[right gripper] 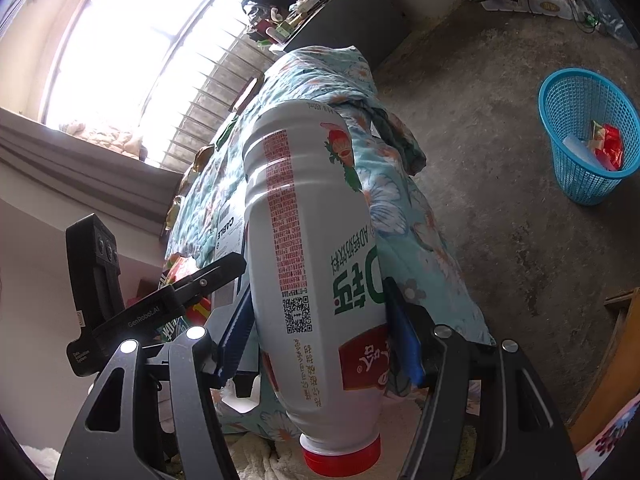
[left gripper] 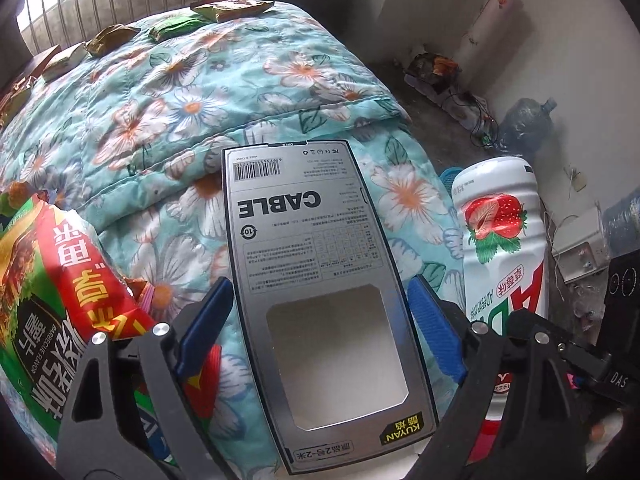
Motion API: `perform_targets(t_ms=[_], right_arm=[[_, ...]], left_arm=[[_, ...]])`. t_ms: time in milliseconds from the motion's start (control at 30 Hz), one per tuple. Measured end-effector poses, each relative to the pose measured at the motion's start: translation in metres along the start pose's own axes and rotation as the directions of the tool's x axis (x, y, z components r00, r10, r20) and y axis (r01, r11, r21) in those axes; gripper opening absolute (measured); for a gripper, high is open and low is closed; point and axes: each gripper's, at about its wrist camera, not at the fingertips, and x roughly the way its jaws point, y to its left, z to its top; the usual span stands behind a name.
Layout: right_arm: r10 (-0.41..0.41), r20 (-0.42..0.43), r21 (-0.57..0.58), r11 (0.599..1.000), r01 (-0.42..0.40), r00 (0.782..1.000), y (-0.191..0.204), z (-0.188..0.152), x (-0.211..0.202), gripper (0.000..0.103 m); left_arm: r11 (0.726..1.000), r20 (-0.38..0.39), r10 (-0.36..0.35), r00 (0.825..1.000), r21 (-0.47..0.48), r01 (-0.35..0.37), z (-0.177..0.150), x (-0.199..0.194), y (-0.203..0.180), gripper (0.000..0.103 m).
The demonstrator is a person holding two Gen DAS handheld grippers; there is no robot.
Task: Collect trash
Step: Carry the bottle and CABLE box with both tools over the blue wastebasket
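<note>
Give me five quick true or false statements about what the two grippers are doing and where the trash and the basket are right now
1. The right gripper is clamped on a white strawberry drink bottle. True.
2. The bottle's red cap points away from the camera. False: the cap is at the near end, toward the camera.
3. The grey cable box lies between the left gripper's blue pads. True; the jaws stand wide, and whether the pads press on it I cannot tell.
4. The blue basket sits on the bed. False: it stands on the concrete floor beside the bed.
5. The basket is empty. False: it already holds red and white packaging.
</note>
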Motion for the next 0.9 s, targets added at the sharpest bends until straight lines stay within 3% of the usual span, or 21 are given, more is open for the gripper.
perform_targets(t_ms=[233,433,900], right_arm=[[0.019,0.0,0.005,1.0,-0.019,1.0,-0.005,0.0,-0.001,0.061],[0.021,-0.005,0.006,1.0,-0.021,1.0,-0.005,0.0,-0.003,0.061],[0.009,0.008,0.026,1.0,-0.009,1.0,-0.003,0.0,0.0,0.061]], left_arm=[[0.994,0.04,0.042,0.998,0.101,-0.046,-0.006,-0.001,-0.011,0.084],[0.992,0.007,0.011,1.0,0.125,-0.012,-0.023,-0.012,-0.014,0.084],[0.993,0.01,0.031,0.999,0.113,-0.032,-0.031,-0.013,-0.015,0.084]])
